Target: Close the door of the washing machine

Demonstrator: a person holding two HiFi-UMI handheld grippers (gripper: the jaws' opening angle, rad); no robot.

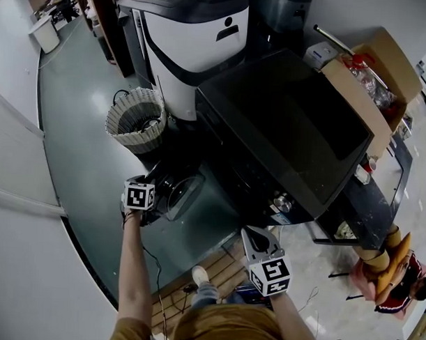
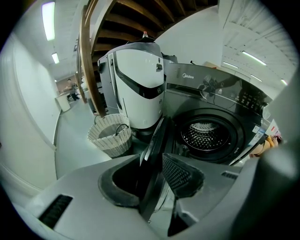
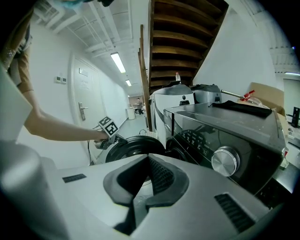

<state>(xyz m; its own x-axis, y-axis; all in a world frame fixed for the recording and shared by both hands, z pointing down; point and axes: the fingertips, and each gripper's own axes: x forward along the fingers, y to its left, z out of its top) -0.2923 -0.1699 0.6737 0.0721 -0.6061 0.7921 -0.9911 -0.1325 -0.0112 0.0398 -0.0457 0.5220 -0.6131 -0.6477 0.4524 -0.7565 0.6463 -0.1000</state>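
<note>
Two hand-held grippers work a front-load washer (image 1: 284,133) whose door (image 2: 157,140) hangs wide open off the left edge of its front, drum (image 2: 206,136) exposed. L gripper (image 2: 151,161) has its jaws part-spread astride the door's outer rim; no firm pinch shows. R gripper (image 3: 149,159), jaws pressed together w/ nothing in them, hangs in front of the washer near its knob (image 3: 226,161). Wicker basket (image 1: 136,119) sits on the floor (image 1: 75,133) by the washer's left corner.
</note>
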